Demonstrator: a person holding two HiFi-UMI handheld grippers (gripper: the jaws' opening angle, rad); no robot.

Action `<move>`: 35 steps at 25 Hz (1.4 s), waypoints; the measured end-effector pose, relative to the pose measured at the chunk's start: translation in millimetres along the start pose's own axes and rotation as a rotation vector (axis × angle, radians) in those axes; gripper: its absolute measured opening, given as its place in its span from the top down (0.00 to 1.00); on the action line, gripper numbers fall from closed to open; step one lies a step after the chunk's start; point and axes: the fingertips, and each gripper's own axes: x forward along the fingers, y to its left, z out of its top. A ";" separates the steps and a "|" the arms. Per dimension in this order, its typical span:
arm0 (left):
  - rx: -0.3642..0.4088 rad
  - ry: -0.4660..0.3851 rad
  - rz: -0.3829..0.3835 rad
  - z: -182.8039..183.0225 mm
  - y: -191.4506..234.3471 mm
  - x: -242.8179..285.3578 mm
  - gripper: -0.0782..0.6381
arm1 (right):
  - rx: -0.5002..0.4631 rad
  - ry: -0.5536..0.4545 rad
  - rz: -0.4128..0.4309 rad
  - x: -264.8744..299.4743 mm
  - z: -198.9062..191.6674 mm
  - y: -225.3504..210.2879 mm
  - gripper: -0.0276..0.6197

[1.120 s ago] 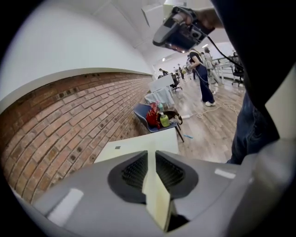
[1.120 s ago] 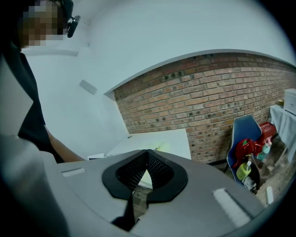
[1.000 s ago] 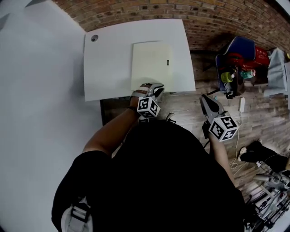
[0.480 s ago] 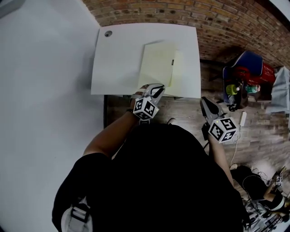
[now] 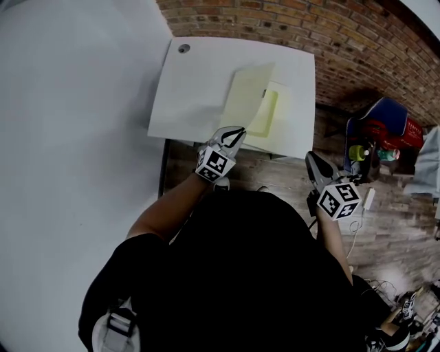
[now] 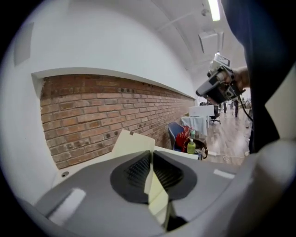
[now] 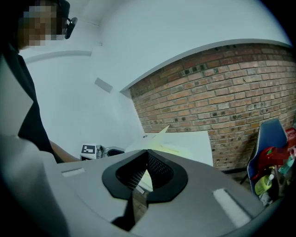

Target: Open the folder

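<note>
1. Your dark top (image 5: 240,275) fills the lower half of the head view. It hides the floor under you and most of your right arm.
2. Your right gripper (image 5: 311,158) hangs over the wood floor (image 5: 275,175) at about 4 o'clock from the other claw, apart from the table. In the right gripper view its jaws meet at the tips and hold nothing. Only a sliver of the pale sheet beyond shows through the gap lower down.
3. Your left gripper (image 5: 238,130) sits at the near edge of the white table (image 5: 199,75). Its jaws are pinched narrow on the cover (image 5: 246,96) of the folder (image 5: 267,115). In the left gripper view the pale yellow sheet runs edge-on between the pads, and the claw's grey body cuts off its lower end.
4. The folder lies on the table at 1 o'clock from that claw. Its cover is lifted and tilted toward 11 o'clock, hiding the left part of the inner page. From above you cannot judge how far it stands open.
5. A small round hole (image 5: 183,48) marks the table's far corner at 11 o'clock.
6. A brick wall (image 5: 275,17) runs behind at 12 o'clock. At 3 o'clock a blue chair (image 5: 385,110) holds red things too blurred to name, with a green bottle (image 5: 355,152) beside them.
</note>
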 end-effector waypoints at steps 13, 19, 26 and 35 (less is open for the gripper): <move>-0.264 -0.105 0.160 -11.2 65.2 -37.1 0.88 | -0.040 0.025 0.041 19.5 5.7 5.4 0.95; -0.425 -0.165 0.212 -15.1 96.2 -57.1 0.88 | -0.066 0.039 0.056 32.5 9.3 9.1 0.95; -0.528 -0.183 0.297 -32.0 130.2 -80.1 0.88 | -0.080 0.046 0.067 46.7 15.1 10.9 0.95; -0.621 -0.189 0.355 -57.8 163.6 -103.8 0.88 | -0.077 0.047 0.064 63.5 17.8 19.5 0.95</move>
